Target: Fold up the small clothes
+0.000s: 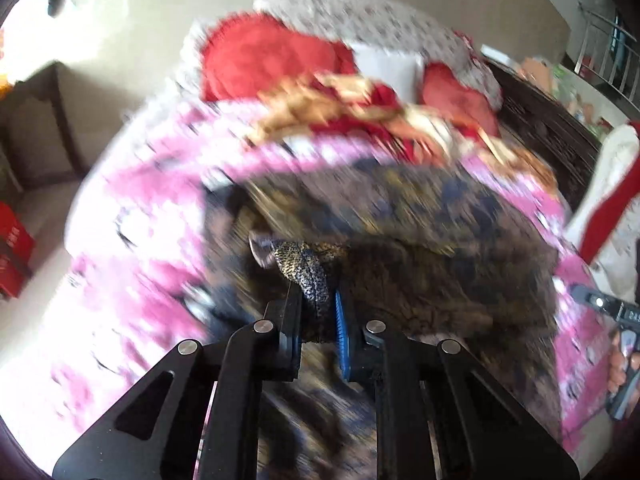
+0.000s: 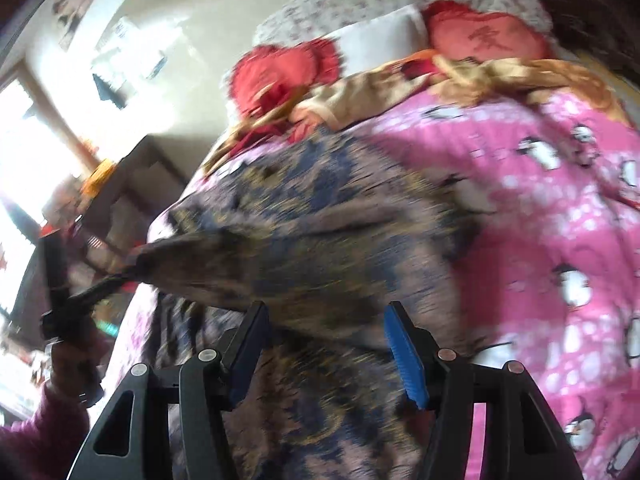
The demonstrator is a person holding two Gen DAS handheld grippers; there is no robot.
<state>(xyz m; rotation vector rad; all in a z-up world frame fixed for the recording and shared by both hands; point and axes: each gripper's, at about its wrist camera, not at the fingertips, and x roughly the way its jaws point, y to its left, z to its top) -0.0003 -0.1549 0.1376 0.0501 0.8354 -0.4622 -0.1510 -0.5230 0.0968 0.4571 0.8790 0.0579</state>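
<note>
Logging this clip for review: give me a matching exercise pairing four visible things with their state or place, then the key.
Things:
1. left gripper
2. right gripper
3. brown-and-blue patterned garment
4. red heart-shaped cushion

States or places:
A. open, holding nothing
B. at the head of the bed
C. shut on a bunched fabric edge
D. spread over the pink penguin-print bedspread

Pairs: 1-C, 2-A, 3-D, 4-B

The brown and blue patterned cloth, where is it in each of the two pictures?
Left wrist view: the patterned cloth fills the centre, a bunched edge pinched by the left gripper.
Right wrist view: the cloth fills the centre and bottom, pulled to a point at far left; the right gripper is open over it.
Shared landmark: the pink penguin blanket beneath it.
</note>
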